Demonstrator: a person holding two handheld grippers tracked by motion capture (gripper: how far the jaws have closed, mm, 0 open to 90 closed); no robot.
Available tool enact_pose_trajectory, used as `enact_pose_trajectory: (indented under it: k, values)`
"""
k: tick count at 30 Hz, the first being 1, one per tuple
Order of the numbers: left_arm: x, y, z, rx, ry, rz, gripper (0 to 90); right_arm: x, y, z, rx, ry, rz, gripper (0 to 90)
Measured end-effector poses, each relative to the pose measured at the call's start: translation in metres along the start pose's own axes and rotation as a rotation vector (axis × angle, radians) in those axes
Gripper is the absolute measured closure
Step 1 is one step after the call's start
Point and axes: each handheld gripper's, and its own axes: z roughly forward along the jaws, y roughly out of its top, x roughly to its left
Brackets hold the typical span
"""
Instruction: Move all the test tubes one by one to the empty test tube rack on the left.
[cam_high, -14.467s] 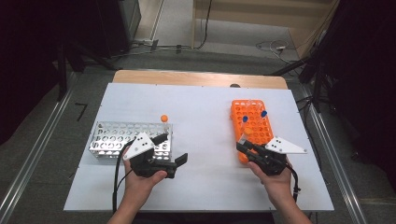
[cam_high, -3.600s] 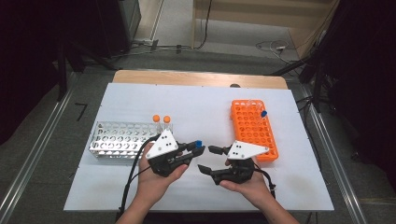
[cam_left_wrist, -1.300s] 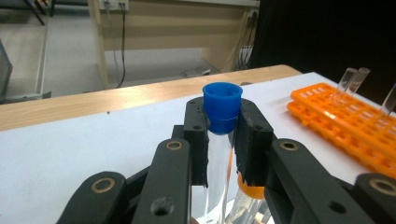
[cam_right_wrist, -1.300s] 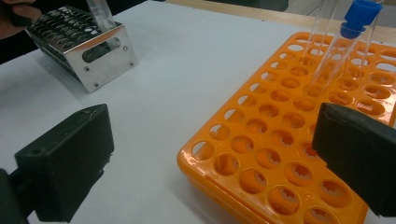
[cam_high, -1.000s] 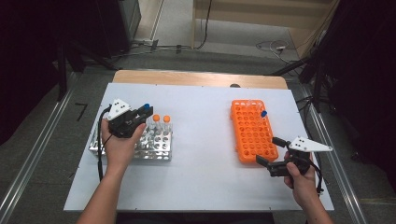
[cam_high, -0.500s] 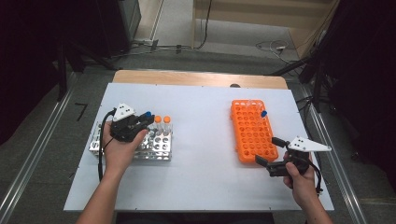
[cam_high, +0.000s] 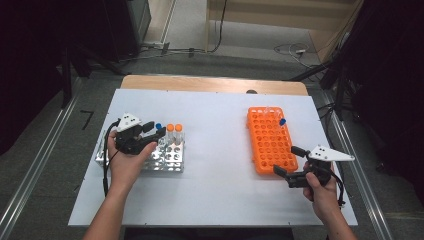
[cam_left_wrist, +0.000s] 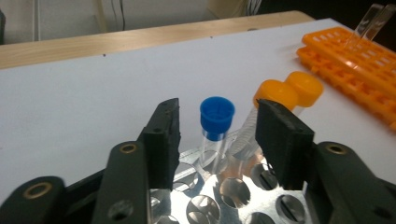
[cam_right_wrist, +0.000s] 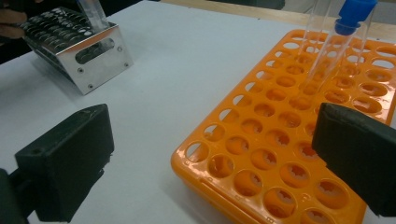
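Left gripper (cam_left_wrist: 217, 140) jaws just opening, astride blue-capped tube (cam_left_wrist: 216, 122), untouched in left gripper view; right gripper (cam_high: 291, 161) spread.

Two racks stood on the counter (cam_high: 220, 120) — one metal rack (cam_high: 167, 159) and one orange rack (cam_high: 267, 145). The metal rack carried three capped tubes — one blue-capped tube (cam_left_wrist: 216, 122) and two orange-capped tubes (cam_left_wrist: 275, 95). The orange rack held a single blue-capped tube of its own (cam_high: 282, 122), and two pairs of tongs were counted, the left tongs (cam_high: 154, 131) and the right tongs (cam_high: 289, 161).
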Motion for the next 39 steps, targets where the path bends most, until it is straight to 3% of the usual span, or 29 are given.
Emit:
enact_pose_trajectory:
  k: [3, 10, 15, 21, 28, 36, 39]
  values:
    - [-0.004, -0.001, -0.01, -0.035, -0.026, -0.011, 33.5, -0.003, 0.003, 0.001, -0.008, -0.013, 0.011, 0.0]
    - [-0.023, -0.007, -0.023, -0.057, -0.084, 0.01, 9.0, -0.01, 0.009, 0.01, -0.007, -0.053, 0.051, 4.4]
    - [-0.033, -0.011, -0.03, -0.069, -0.145, 0.029, 1.9, -0.019, 0.013, 0.02, -0.004, -0.121, 0.085, 18.5]
    - [-0.042, -0.013, -0.035, -0.089, -0.197, 0.046, 0.0, -0.032, 0.017, 0.032, 0.003, -0.169, 0.133, 32.1]
    - [-0.046, -0.016, -0.035, -0.078, -0.202, 0.055, 0.0, -0.044, 0.022, 0.054, 0.027, -0.215, 0.177, 47.7]
    - [-0.046, -0.018, -0.037, -0.074, -0.199, 0.055, 0.0, -0.049, 0.027, 0.073, 0.09, -0.269, 0.194, 57.8]
    - [-0.045, -0.018, -0.039, -0.077, -0.195, 0.051, 0.0, -0.049, 0.029, 0.078, 0.127, -0.284, 0.179, 60.5]
